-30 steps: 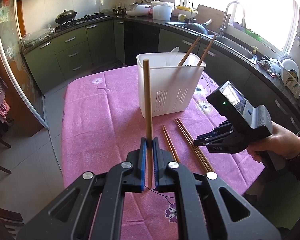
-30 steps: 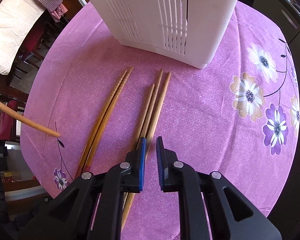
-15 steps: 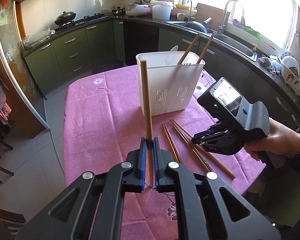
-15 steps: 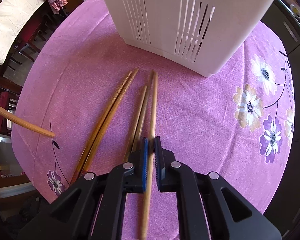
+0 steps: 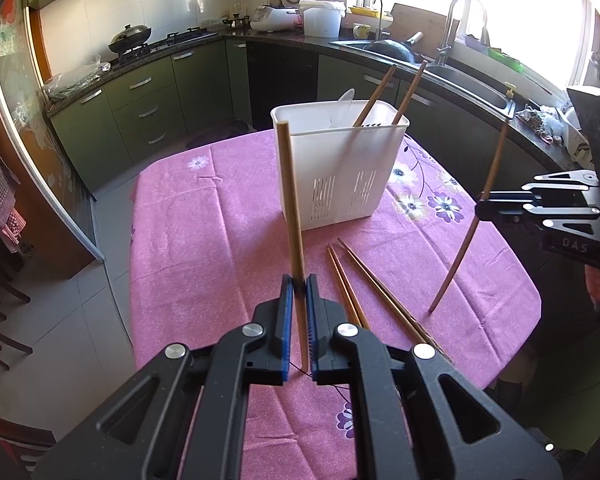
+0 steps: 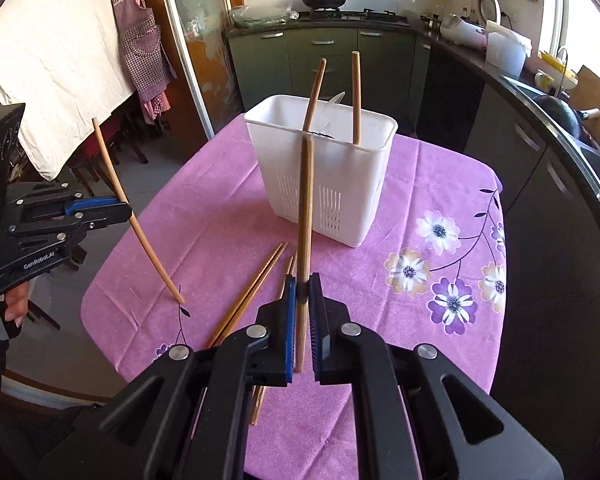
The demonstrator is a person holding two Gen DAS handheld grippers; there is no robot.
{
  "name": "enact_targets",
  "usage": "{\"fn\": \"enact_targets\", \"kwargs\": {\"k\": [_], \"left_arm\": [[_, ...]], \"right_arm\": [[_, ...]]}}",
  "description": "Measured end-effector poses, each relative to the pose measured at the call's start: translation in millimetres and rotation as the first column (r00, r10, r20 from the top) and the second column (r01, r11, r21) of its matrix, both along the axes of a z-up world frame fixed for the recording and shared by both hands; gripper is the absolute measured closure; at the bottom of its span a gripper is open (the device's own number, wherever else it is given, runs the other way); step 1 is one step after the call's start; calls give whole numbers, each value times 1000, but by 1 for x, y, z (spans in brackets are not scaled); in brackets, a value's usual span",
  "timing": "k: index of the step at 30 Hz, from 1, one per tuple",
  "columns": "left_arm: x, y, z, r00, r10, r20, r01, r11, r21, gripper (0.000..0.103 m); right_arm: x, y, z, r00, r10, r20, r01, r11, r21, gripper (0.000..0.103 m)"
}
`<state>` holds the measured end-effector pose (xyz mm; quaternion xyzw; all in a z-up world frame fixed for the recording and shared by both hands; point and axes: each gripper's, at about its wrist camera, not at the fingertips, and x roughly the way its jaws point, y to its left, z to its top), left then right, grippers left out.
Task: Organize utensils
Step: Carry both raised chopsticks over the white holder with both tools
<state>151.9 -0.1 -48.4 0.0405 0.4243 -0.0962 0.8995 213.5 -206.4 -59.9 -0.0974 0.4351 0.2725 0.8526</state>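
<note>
A white holder [image 5: 340,172] with two chopsticks [image 5: 374,96] and a spoon stands mid-table [image 5: 204,232]; three loose chopsticks [image 5: 364,280] lie before it. The left gripper [image 5: 299,284] clamps one chopstick [image 5: 290,200] upright. The right gripper [image 6: 303,282], empty a second ago, has closed on another [image 6: 306,208] and lifted it.

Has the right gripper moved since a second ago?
Yes. The right gripper, shut on a chopstick, has risen from the tablecloth beside the white basket.

White slotted utensil basket [image 5: 342,168] upright on pink cloth, two chopsticks [image 5: 392,94] leaned inside, three chopsticks [image 5: 364,280] laid flat before it, one chopstick [image 5: 292,208] and another [image 6: 305,216] each clamped upright in a gripper.
</note>
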Motion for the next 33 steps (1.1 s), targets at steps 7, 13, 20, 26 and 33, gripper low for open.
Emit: {"fn": "enact_targets", "kwargs": {"k": [7,13,20,26,33], "left_arm": [[-3,-1,1,1000,6,4,-6,1000,-2,96],[-5,-3,5,1000,-2,11,2,1000,6,97],[-3,-2,19,999,-3,34,3,1000,-1,97],[10,-2,37,1000,-11,29,12,1000,-23,97],[30,-13,88,997,-23,80,26,999,-31,97]], "right_arm": [[-15,-33,3,1000,-24,18,24,999,34,96],[-15,-37,1,1000,-19,12,18,998,54,96],[-13,-42,0,1000,-25,8,25,997,67,96],[-14,-44,0,1000,-18,6,18,997,71,96],[-12,-49,-1,1000,-16,3,15,996,84,96]]}}
